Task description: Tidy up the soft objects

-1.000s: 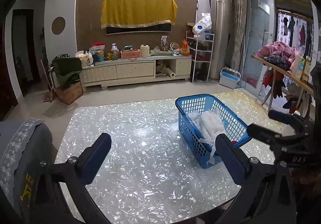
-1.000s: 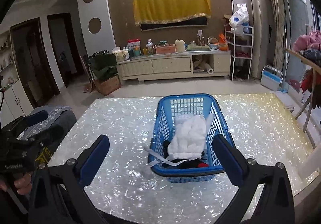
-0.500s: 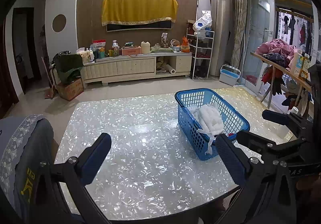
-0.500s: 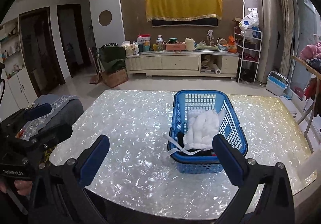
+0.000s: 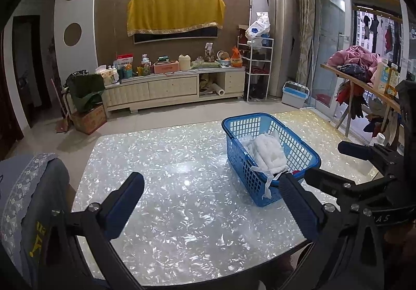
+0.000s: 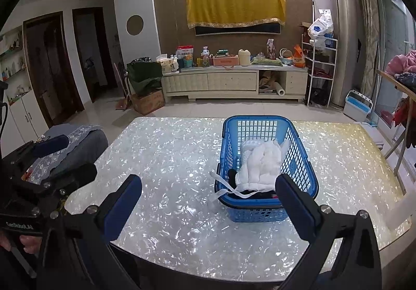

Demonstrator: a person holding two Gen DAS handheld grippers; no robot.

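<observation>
A blue plastic basket (image 5: pixel 306 157) (image 6: pixel 309 180) stands on the pearly white table (image 5: pixel 182 186) (image 6: pixel 169 154). A white quilted cloth (image 5: pixel 267 150) (image 6: pixel 262 163) lies in it, with a white strap (image 6: pixel 221 186) over the near rim; dark and red cloth lies beneath. My left gripper (image 5: pixel 210 203) is open and empty above the table's near edge, left of the basket. My right gripper (image 6: pixel 208 201) is open and empty, just short of the basket's near end. Each gripper shows in the other's view (image 5: pixel 345 162) (image 6: pixel 67 157).
A grey chair with a lace cover (image 5: pixel 28 186) (image 6: pixel 75 139) stands at the table's left. A wooden board with piled clothes (image 5: pixel 356 61) is at the right. A cabinet with clutter (image 5: pixel 171 87) lines the far wall.
Both grippers have drawn back toward me and risen; the basket looks farther away and the table's near edge has come into view. Both stay open and empty.
</observation>
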